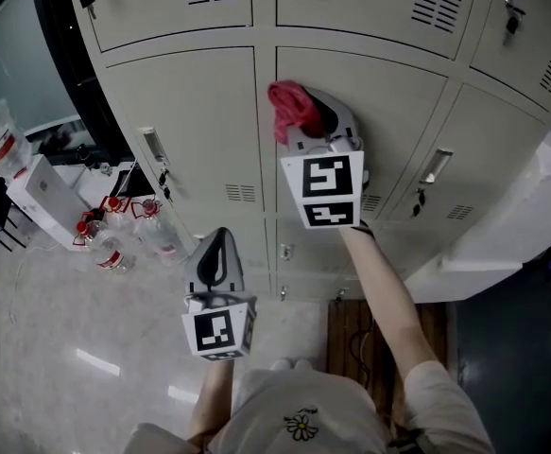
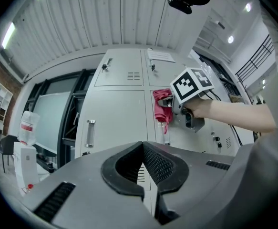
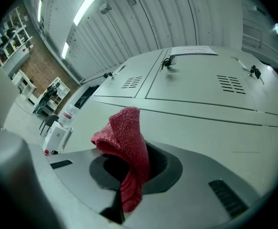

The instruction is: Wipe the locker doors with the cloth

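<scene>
A red cloth (image 1: pixel 293 110) is pinched in my right gripper (image 1: pixel 305 113), which is raised against the middle locker door (image 1: pixel 370 93). In the right gripper view the cloth (image 3: pixel 127 149) hangs folded between the shut jaws, with the pale locker door (image 3: pixel 210 132) just beyond. My left gripper (image 1: pixel 217 258) hangs lower, in front of the bottom lockers, jaws shut and holding nothing. From the left gripper view I see the right gripper (image 2: pixel 169 101) with the cloth (image 2: pixel 162 109) against the door, and the left gripper (image 2: pixel 143 168) in the foreground.
The grey lockers (image 1: pixel 185 112) have metal handles (image 1: pixel 154 147) and keys. Several water bottles (image 1: pixel 114 244) and a white box (image 1: pixel 43 192) stand on the floor at the left. A wooden mat (image 1: pixel 355 334) lies at the lockers' foot.
</scene>
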A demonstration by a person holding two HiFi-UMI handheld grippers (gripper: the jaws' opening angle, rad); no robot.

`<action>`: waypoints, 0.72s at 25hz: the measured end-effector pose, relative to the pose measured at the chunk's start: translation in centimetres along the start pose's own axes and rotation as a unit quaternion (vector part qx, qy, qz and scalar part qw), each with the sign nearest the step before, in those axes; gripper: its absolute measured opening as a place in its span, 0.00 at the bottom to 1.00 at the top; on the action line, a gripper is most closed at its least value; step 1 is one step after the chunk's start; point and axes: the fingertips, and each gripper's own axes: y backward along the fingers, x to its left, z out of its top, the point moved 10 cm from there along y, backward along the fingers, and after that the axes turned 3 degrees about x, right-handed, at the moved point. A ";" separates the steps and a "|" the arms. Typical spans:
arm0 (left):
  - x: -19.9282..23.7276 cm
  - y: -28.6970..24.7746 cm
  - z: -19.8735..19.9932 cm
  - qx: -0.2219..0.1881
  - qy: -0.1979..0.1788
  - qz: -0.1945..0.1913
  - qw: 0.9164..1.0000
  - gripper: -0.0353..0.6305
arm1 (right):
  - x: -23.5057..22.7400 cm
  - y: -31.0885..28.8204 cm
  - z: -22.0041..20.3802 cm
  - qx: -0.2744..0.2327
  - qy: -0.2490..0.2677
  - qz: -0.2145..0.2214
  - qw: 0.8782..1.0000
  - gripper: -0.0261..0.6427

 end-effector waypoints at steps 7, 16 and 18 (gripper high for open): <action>-1.0 -1.0 0.4 -0.007 -0.018 -0.021 1.000 0.08 | -4.1 2.8 -1.4 0.013 0.009 -0.045 0.999 0.08; -3.1 -2.3 0.4 -0.016 -0.013 -0.054 0.998 0.08 | -9.9 6.5 -3.6 0.042 0.009 -0.115 0.992 0.08; -3.5 -2.5 0.5 -0.020 -0.012 -0.061 0.998 0.08 | -11.2 7.3 -4.1 0.051 0.006 -0.132 0.990 0.08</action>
